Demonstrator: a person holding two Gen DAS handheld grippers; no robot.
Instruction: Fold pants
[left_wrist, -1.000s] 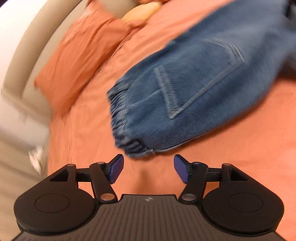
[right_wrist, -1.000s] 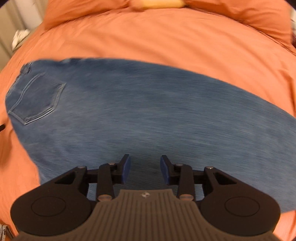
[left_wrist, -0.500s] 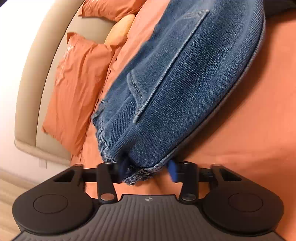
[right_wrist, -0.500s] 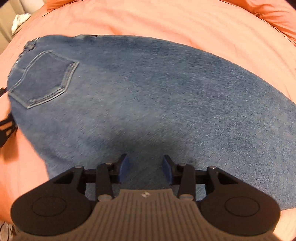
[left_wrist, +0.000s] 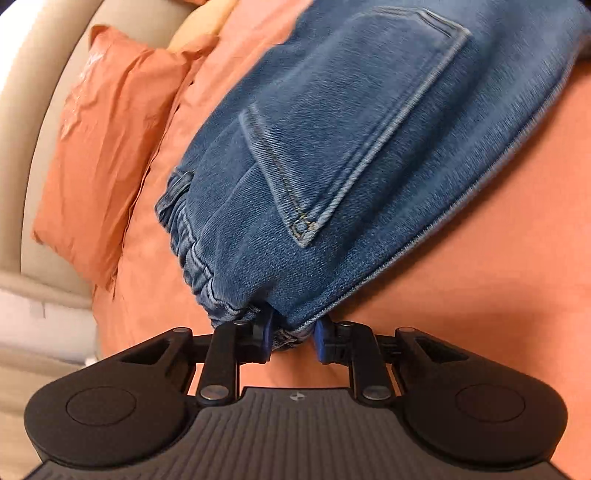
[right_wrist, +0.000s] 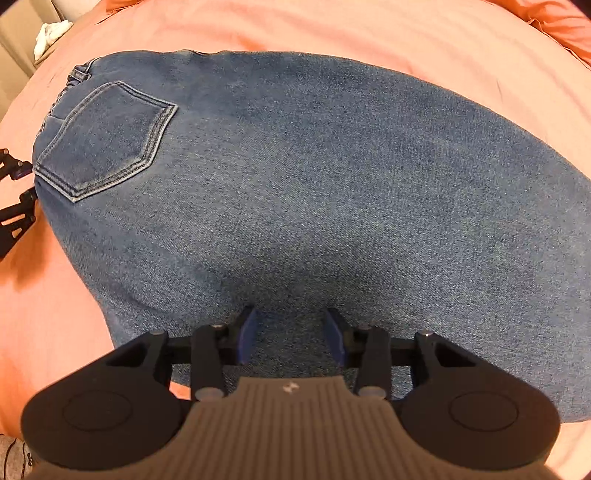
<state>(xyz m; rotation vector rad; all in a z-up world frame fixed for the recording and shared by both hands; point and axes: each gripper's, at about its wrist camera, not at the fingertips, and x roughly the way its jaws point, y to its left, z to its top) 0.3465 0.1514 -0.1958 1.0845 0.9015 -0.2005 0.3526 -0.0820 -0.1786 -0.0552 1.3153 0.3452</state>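
left gripper (left_wrist: 291, 338): a second ago its jaws were spread and short of the jeans; now they're pinched on the waistband corner at bottom centre of the left view, denim bunched between the blue pads (left_wrist: 266, 334). So the grab is done.

jeans (right_wrist: 332, 192): spread flat over the orange bed (right_wrist: 332, 26), filling most of the right view. Back pocket (right_wrist: 107, 140) sits upper left there, elastic waistband just past it at the left edge. Look already halved leg-on-leg, though that's a guess, since only one pocket shows.

right gripper (right_wrist: 291, 339): jaws spread, low over the middle of the denim at bottom centre. Can't tell if the pads touch the cloth. Nothing between them but flat fabric. It has crept in closer over the last second, same spread.

pillow (left_wrist: 107, 147): upper left of the left view, well clear of the jeans.

what it means: waist end is now secured, so the next fold can start, probably carrying the waist over toward the legs. The right one seems placed to pin or grip the mid-section.

risk: only a corner is held, so thick denim could slip or drag skewed.
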